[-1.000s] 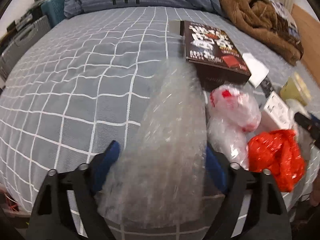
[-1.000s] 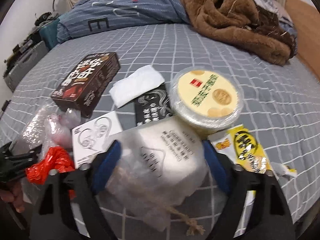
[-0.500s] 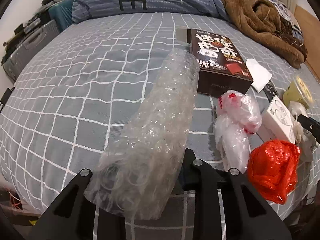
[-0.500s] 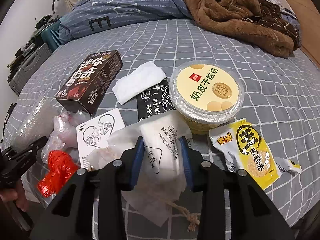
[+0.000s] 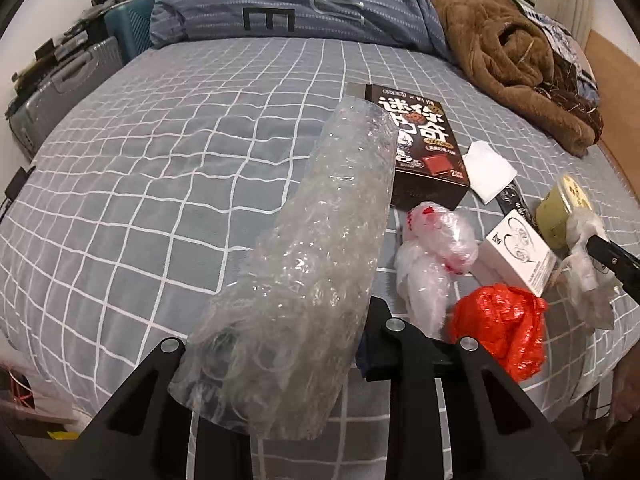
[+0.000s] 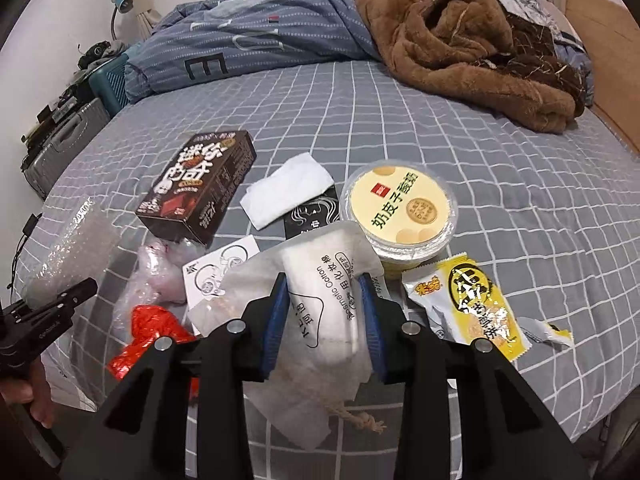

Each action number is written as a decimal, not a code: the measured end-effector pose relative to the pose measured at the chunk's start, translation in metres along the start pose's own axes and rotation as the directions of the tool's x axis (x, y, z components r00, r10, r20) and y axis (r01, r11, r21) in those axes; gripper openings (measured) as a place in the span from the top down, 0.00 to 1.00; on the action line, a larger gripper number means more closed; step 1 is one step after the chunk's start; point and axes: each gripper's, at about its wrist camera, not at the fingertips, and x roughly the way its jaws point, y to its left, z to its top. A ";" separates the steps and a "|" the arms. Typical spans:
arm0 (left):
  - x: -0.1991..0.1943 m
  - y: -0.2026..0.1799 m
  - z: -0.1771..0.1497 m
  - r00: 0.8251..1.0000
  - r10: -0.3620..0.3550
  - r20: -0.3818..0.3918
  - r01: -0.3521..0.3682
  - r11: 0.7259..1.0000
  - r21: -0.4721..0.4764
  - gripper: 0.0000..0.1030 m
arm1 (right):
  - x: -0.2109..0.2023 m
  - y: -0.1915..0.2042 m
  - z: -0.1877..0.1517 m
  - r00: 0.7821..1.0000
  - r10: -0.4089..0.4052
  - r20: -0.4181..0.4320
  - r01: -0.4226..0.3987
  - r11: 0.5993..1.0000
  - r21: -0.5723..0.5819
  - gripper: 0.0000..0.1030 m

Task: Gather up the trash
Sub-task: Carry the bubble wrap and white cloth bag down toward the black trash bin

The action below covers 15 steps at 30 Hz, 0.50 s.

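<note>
The left gripper (image 5: 280, 344) is clamped on a long roll of bubble wrap (image 5: 320, 248), which runs from the lower centre of the left view up toward the middle. Only the right-hand finger (image 5: 370, 344) shows; the other is hidden behind the wrap.

The right gripper (image 6: 325, 320) is clamped on a white cotton-pad bag (image 6: 320, 304) at the lower centre of the right view, both blue pads pressing its sides. A drawstring (image 6: 356, 420) trails from the bag's lower end.

Remaining litter on the grey checked bed (image 5: 160, 184):
- Dark snack box (image 6: 198, 190), centre left of the right view, just beyond the wrap's far end in the left view.
- Folded white tissue (image 6: 286, 194), just right of the box, overlapping a black packet (image 6: 308, 216).
- Round yellow-lidded tub (image 6: 402, 210), touching the bag's upper right corner.
- Yellow snack wrapper (image 6: 468, 304), lower right, just beside the right finger.
- White earphone box (image 6: 218, 268), partly under the bag's left edge.
- Clear plastic bag (image 5: 436, 248) and crumpled red plastic (image 5: 500, 324), between the two grippers.

The litter crowds the near edge of the bed. The middle and left of the bed are bare. A brown blanket (image 6: 472, 44) and a blue duvet (image 6: 256, 36) lie along the far side. Suitcases (image 5: 64, 92) stand off the left edge.
</note>
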 end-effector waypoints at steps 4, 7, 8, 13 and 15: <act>-0.010 -0.005 -0.002 1.000 -0.006 0.009 0.006 1.000 -0.004 0.75 | -0.013 -0.001 0.002 1.000 -0.007 0.029 0.006 1.000 0.008 0.67; -0.023 -0.010 -0.005 1.000 -0.013 0.026 0.013 1.000 0.001 0.75 | -0.026 -0.004 0.002 0.999 -0.012 0.052 0.011 1.000 0.017 0.67; -0.028 -0.011 -0.006 0.999 -0.019 0.035 0.019 1.000 0.002 0.75 | -0.030 -0.004 0.002 0.998 -0.013 0.059 0.012 1.000 0.017 0.67; -0.053 -0.017 -0.018 0.998 -0.046 0.048 0.046 0.999 -0.010 0.75 | -0.059 -0.004 -0.001 0.994 -0.033 0.108 0.033 0.999 0.003 0.67; -0.063 -0.020 -0.021 0.998 -0.043 0.052 0.043 0.999 -0.006 0.75 | -0.071 -0.004 -0.002 0.992 -0.032 0.120 0.032 0.999 0.004 0.67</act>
